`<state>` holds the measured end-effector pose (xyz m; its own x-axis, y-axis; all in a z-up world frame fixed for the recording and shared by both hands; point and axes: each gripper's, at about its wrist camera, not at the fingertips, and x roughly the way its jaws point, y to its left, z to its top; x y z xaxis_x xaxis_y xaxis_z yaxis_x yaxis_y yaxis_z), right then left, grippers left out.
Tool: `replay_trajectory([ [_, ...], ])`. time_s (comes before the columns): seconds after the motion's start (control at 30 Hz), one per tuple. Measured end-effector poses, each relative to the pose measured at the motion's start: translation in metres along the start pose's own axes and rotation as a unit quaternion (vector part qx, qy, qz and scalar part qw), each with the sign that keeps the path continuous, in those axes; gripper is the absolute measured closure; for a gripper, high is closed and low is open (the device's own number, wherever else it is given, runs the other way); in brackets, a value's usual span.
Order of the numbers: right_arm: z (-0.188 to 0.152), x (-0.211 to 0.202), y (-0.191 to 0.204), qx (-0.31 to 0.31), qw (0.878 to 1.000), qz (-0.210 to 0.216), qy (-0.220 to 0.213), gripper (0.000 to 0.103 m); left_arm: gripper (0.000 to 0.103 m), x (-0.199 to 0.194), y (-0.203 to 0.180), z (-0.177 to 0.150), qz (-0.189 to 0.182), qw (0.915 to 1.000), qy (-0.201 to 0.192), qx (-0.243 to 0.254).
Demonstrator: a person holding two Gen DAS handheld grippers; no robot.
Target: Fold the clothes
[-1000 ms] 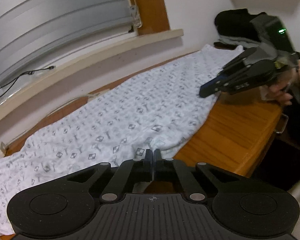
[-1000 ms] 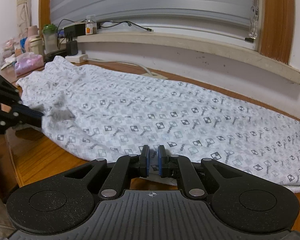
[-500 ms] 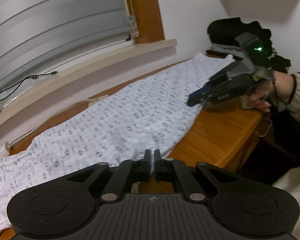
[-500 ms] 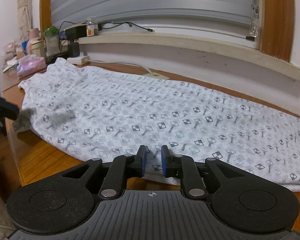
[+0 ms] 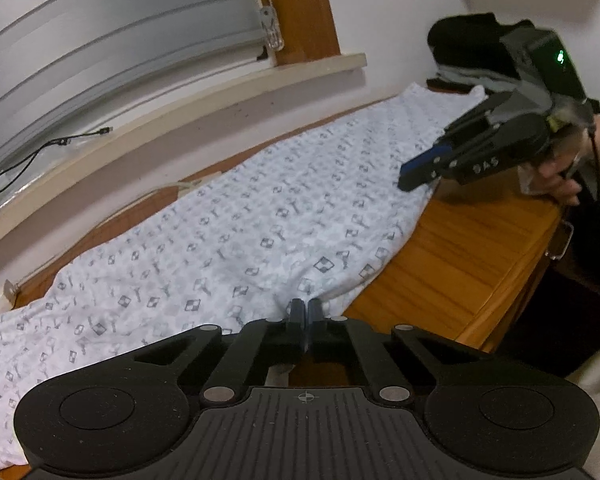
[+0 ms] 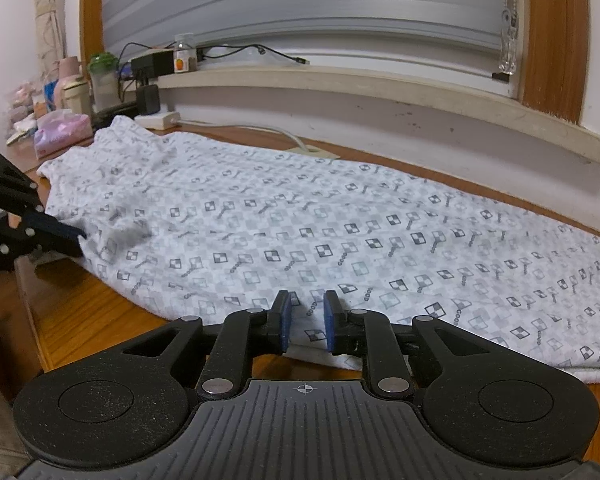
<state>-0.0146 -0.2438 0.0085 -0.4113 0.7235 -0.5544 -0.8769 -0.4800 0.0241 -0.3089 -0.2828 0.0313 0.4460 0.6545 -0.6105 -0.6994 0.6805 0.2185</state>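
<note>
A long white garment (image 5: 260, 220) with a grey checker print lies spread flat along the wooden table (image 5: 480, 248). My left gripper (image 5: 305, 309) is at its near edge, shut on a small pucker of the fabric. In the right wrist view the same gripper (image 6: 78, 240) pinches the hem at the left. The garment (image 6: 300, 208) runs across that whole view. My right gripper (image 6: 307, 316) stands slightly open at the near hem, with the cloth edge between its blue pads but not pressed. In the left wrist view that gripper (image 5: 410, 174), held by a hand, hovers over the far hem.
A windowsill with a shut blind and cables runs behind the table. A pile of dark clothes (image 5: 472, 44) sits at the far right end. A tissue pack (image 6: 62, 130), bottles and a power strip (image 6: 158, 120) crowd the left end. Bare wood (image 6: 80, 312) lies in front of the hem.
My right gripper's jaws have spread apart around the hem. My left gripper drew back a little from the cloth edge, then came forward again and shut on it.
</note>
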Motion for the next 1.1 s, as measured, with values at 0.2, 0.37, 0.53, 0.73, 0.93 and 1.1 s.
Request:
replay_trajectory([
  [0.2, 0.0, 0.0, 0.0, 0.0, 1.0, 0.0, 0.0, 0.083, 0.103, -0.033, -0.01, 0.004, -0.019, 0.9997, -0.005, 0.016],
  [0.37, -0.001, -0.002, 0.0, 0.002, 1.0, -0.003, -0.005, 0.072, 0.103, -0.037, -0.01, -0.004, -0.031, 0.9994, 0.009, 0.011],
  [0.53, -0.005, -0.018, -0.009, 0.017, 0.999, -0.009, -0.035, 0.071, 0.096, -0.043, 0.009, 0.004, -0.023, 0.9994, -0.015, -0.019],
  [0.73, -0.025, -0.041, -0.06, 0.083, 0.993, -0.068, -0.05, 0.071, 0.092, -0.024, 0.041, 0.023, 0.001, 0.9987, -0.03, -0.041],
  [0.93, -0.048, -0.072, -0.147, 0.177, 0.968, -0.162, -0.075, 0.071, 0.082, 0.028, 0.083, 0.05, 0.017, 0.9971, -0.033, -0.066],
  [1.1, -0.063, -0.082, -0.216, 0.249, 0.942, -0.216, -0.065, 0.071, 0.082, 0.068, 0.104, 0.073, 0.008, 0.9957, -0.04, -0.083],
])
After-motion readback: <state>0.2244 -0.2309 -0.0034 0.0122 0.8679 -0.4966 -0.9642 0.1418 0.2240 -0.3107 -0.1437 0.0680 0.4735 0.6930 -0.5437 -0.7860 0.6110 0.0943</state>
